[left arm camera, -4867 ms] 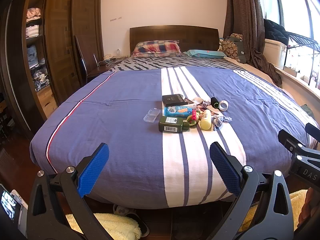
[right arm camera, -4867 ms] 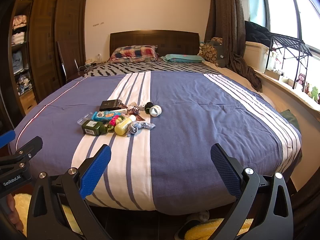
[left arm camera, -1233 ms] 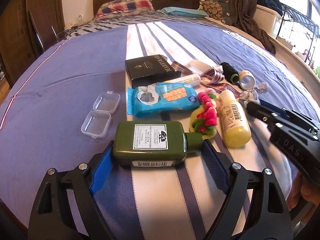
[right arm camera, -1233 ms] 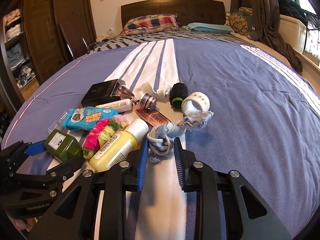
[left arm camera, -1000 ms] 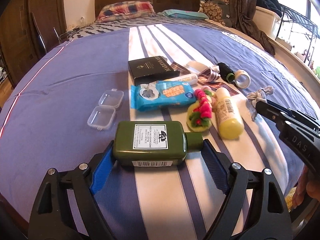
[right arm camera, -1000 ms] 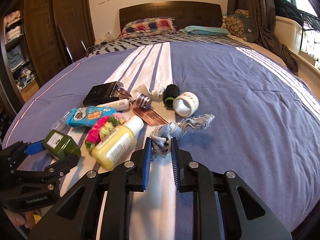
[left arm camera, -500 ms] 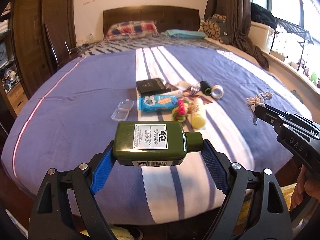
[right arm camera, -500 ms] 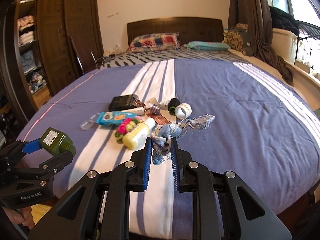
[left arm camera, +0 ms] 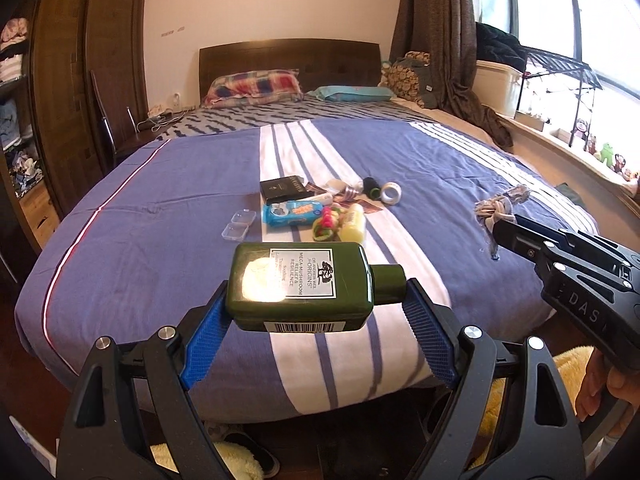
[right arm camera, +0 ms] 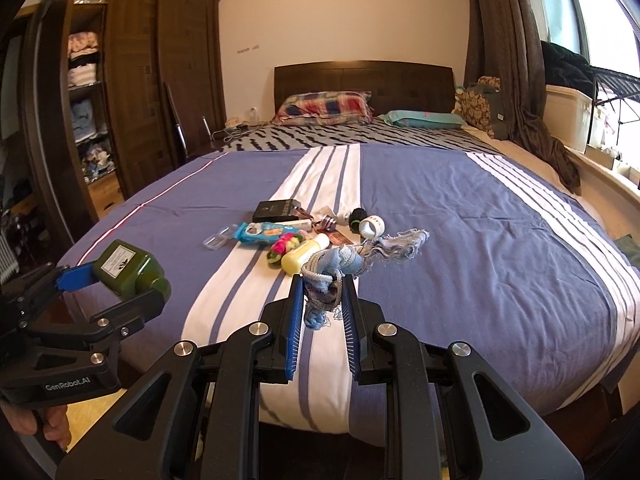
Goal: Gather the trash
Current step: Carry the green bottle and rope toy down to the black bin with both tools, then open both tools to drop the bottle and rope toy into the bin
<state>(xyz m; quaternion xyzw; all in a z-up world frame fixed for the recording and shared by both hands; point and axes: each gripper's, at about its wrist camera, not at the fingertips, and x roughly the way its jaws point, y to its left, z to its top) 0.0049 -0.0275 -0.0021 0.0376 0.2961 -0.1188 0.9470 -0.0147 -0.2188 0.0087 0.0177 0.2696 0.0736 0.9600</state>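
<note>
Green bottle (left arm camera: 302, 285) pinched lengthwise in left claw (left arm camera: 316, 334), held above bed (left arm camera: 160, 216) foot edge. Frayed blue cloth (right arm camera: 344, 266) clamped in right claw (right arm camera: 322, 320), raised over bed. Remaining clutter mid-bed: yellow bottle (left arm camera: 353, 227), black box (left arm camera: 285, 189).

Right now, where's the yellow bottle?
The yellow bottle lies on the bed's white stripe in the clutter pile, touching the pink-green scrunchie on its left, with the white tape roll beyond to the right.
</note>
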